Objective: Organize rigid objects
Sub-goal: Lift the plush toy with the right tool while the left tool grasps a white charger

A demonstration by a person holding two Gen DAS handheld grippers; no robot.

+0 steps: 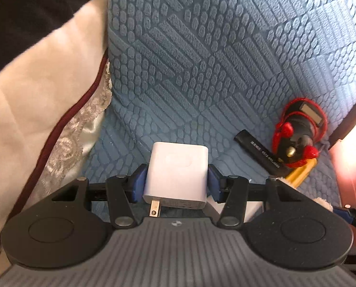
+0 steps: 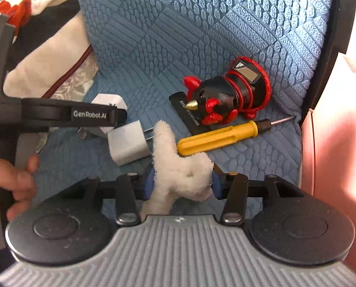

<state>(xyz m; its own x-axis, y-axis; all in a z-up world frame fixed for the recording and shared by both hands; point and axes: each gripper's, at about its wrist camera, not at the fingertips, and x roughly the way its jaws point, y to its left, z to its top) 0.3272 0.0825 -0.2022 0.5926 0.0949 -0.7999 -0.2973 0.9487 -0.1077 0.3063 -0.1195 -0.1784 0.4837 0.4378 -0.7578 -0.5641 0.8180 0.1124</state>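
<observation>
Between the left tongs (image 1: 176, 179), a white charger cube (image 1: 178, 172) is being clamped by its flat sides, just above the blue textured cushion (image 1: 201, 59). Being light, stiff and smooth, it is judged best gripped squarely, clear of its prongs. A soft fleecy toy (image 2: 180, 172) is being squeezed in the right tongs (image 2: 181, 181). Farther right, a yellow screwdriver (image 2: 218, 137) is lying beside a black-and-red gadget (image 2: 228, 95).

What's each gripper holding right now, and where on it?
The left gripper clamps the white charger across its two side faces, prongs toward the camera. The right gripper pinches the fluffy white toy around its lower body.
</observation>
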